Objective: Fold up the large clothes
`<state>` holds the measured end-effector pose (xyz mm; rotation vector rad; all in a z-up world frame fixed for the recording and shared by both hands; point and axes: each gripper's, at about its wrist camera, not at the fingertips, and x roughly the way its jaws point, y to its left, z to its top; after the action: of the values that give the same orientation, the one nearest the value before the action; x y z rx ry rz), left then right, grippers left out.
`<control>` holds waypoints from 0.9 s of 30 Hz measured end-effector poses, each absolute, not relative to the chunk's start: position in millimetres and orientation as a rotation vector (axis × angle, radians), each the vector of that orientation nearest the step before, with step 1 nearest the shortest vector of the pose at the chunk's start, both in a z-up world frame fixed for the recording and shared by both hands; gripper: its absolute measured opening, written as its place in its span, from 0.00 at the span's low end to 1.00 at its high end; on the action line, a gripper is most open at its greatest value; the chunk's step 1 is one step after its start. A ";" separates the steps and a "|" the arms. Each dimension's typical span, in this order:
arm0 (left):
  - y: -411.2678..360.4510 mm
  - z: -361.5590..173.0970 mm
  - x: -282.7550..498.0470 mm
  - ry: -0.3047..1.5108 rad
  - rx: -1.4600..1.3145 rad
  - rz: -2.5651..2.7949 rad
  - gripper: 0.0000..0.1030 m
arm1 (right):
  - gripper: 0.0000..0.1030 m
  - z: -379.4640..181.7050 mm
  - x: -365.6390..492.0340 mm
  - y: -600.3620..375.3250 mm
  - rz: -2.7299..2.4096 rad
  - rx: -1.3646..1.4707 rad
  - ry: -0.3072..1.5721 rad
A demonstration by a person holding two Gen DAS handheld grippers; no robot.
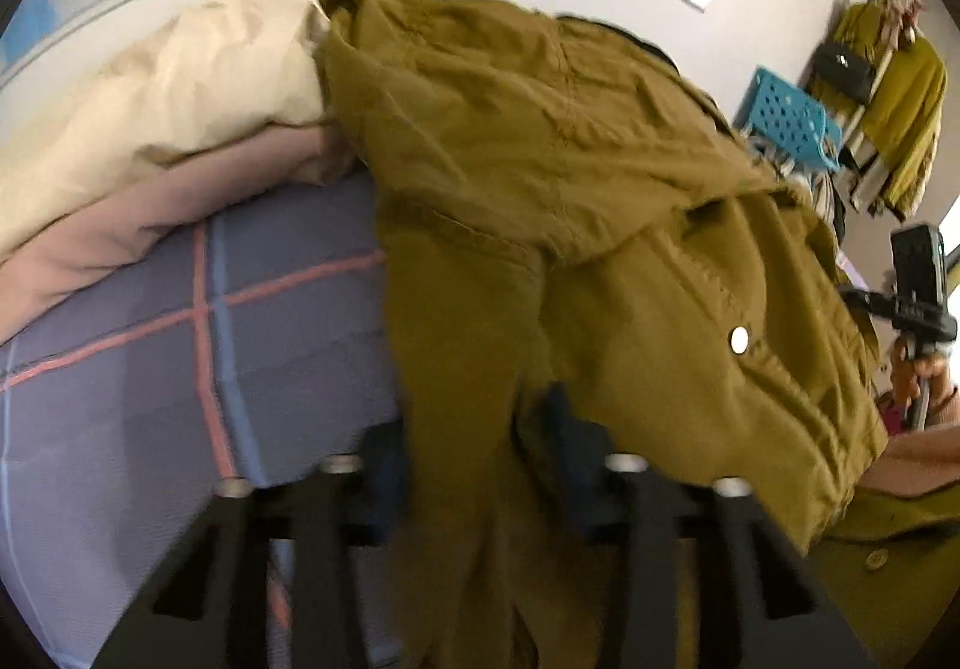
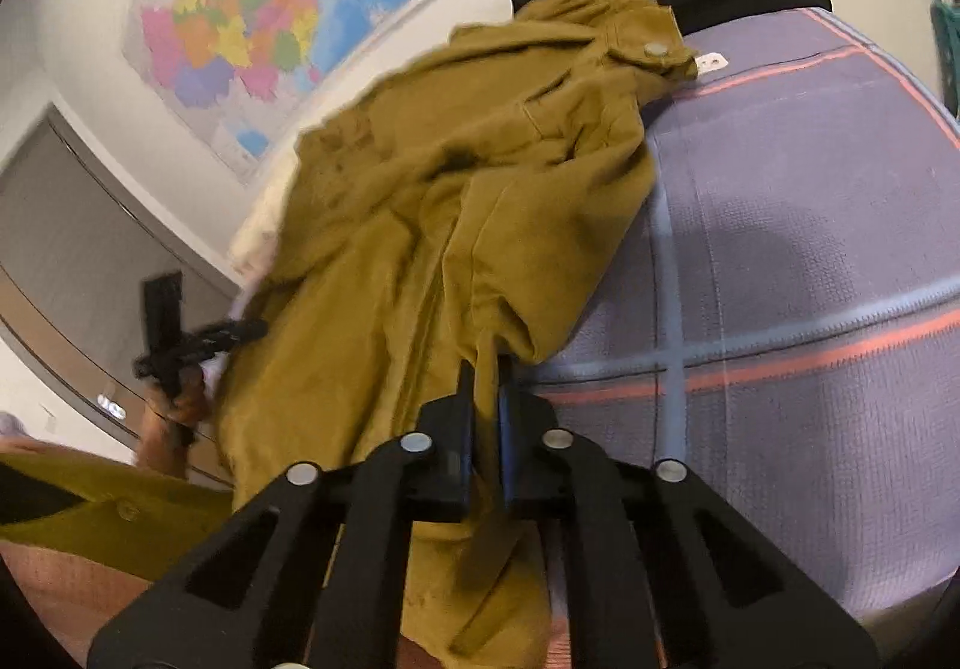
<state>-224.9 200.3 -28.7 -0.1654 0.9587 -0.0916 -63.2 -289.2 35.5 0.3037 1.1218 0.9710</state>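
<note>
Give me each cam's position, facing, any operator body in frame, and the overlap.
Left wrist: behind the left tongs, facing across the bed to the map wall; olive jacket fabric between its fingers; right tongs and hand visible.
Right wrist: behind the right tongs, shut on jacket fabric; left tongs and hand visible.
Shared: jacket, bed, wall map.

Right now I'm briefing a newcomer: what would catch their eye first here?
An olive jacket sprawls over the plaid bed, pinched in the right tool. The left tool also has a fold between its fingers. A bright map hangs on the wall behind.
</note>
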 end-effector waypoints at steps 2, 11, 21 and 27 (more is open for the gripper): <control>210.7 -17.1 -231.9 0.922 -0.239 -0.101 0.17 | 0.04 53.7 -68.6 -300.8 1.016 0.385 1.057; 209.6 -17.1 -259.4 0.945 -0.224 -0.127 0.51 | 0.35 63.1 -80.7 -323.1 0.990 0.383 1.056; 199.7 -30.2 -288.2 0.978 -0.234 -0.156 0.69 | 0.69 30.2 -116.3 -351.4 1.020 0.463 1.100; 184.8 -30.3 -296.6 0.952 -0.285 -0.246 0.66 | 0.52 8.4 -127.9 -338.2 1.076 0.478 1.144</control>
<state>-296.6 184.8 -30.3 -0.2850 0.9518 -0.2461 -127.9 -338.2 8.4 0.4782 1.1443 1.0763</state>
